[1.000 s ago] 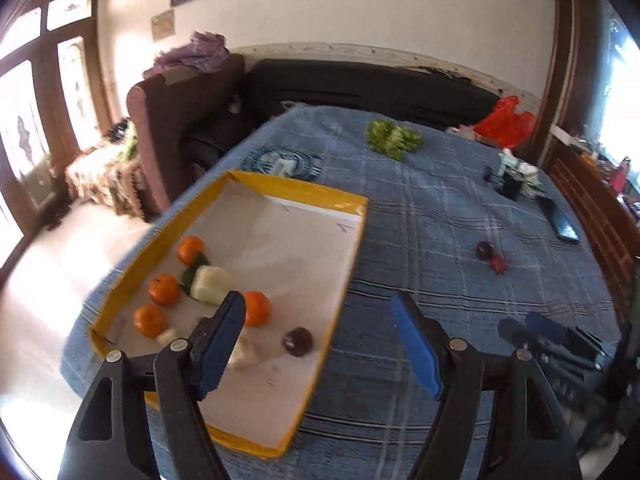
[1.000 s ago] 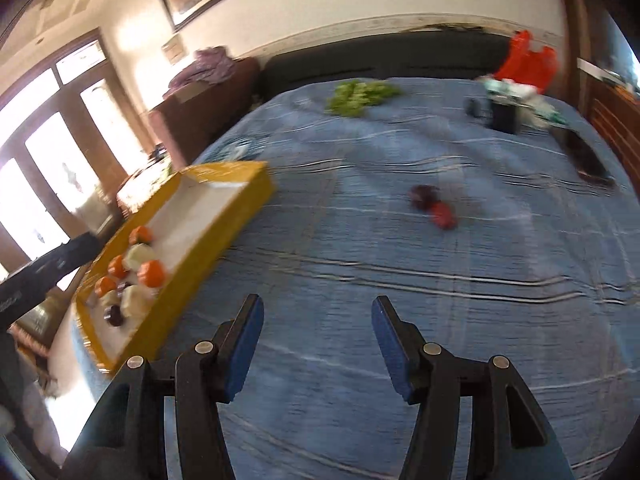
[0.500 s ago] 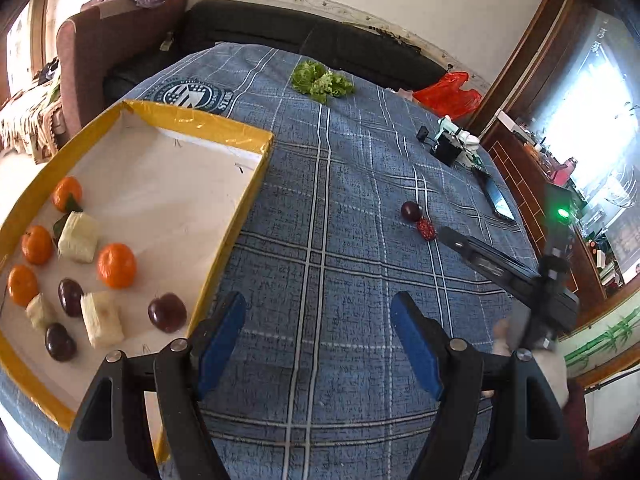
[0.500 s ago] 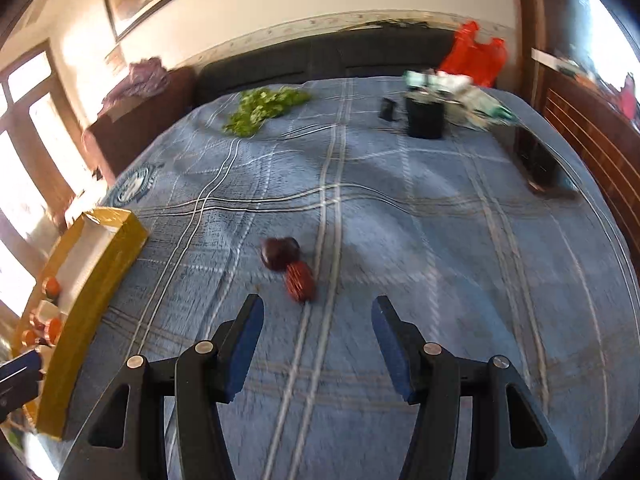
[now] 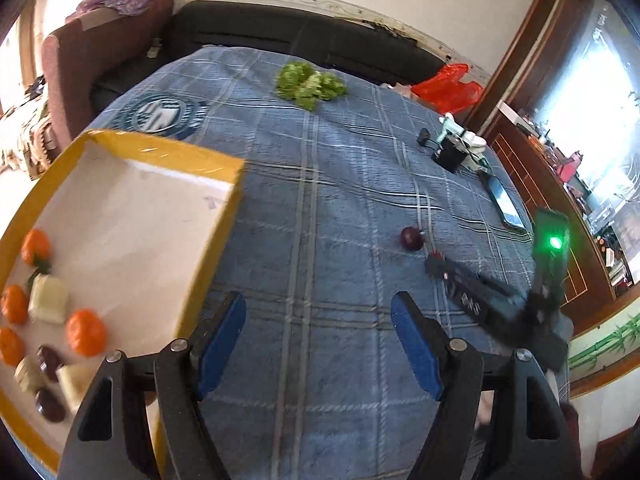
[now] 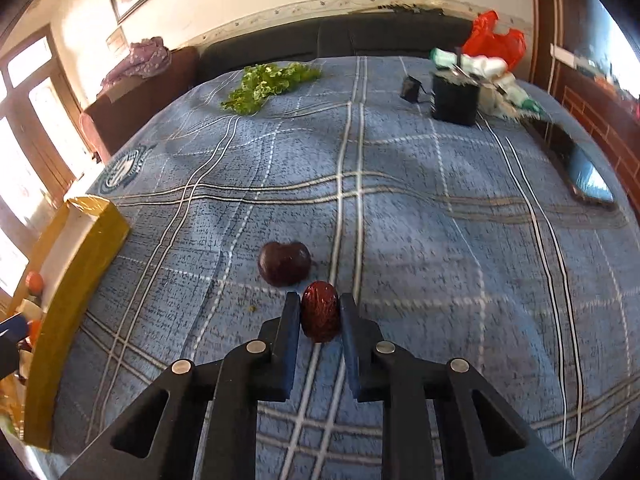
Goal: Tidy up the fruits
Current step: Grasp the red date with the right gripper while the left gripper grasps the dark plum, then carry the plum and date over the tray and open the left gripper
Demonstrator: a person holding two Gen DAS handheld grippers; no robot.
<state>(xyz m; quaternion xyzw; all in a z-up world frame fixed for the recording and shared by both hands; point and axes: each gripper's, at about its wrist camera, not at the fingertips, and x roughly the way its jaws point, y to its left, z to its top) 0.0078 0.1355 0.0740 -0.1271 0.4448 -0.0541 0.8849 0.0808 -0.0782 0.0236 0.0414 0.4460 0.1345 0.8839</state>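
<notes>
My right gripper (image 6: 319,307) is shut on a small red date (image 6: 319,316) lying on the blue plaid cloth. Just beyond it to the left rests a dark plum (image 6: 284,263). In the left wrist view my left gripper (image 5: 318,320) hangs open over bare cloth, with nothing between its fingers. To its left sits the yellow-rimmed tray (image 5: 168,148) holding oranges (image 5: 86,332), pale fruit chunks (image 5: 49,299) and dark plums (image 5: 49,403). The same plum (image 5: 411,238) and the right gripper (image 5: 434,266) show at the right of that view.
A bunch of green lettuce (image 6: 268,82) lies at the far side. A black box (image 6: 456,98), a phone (image 6: 588,174) and a red bag (image 6: 494,42) crowd the far right. A dark sofa (image 5: 280,36) and armchair (image 5: 100,56) border the cloth.
The right gripper came forward and down to the date and shut on it. The left gripper swung right from over the tray to the cloth, staying open.
</notes>
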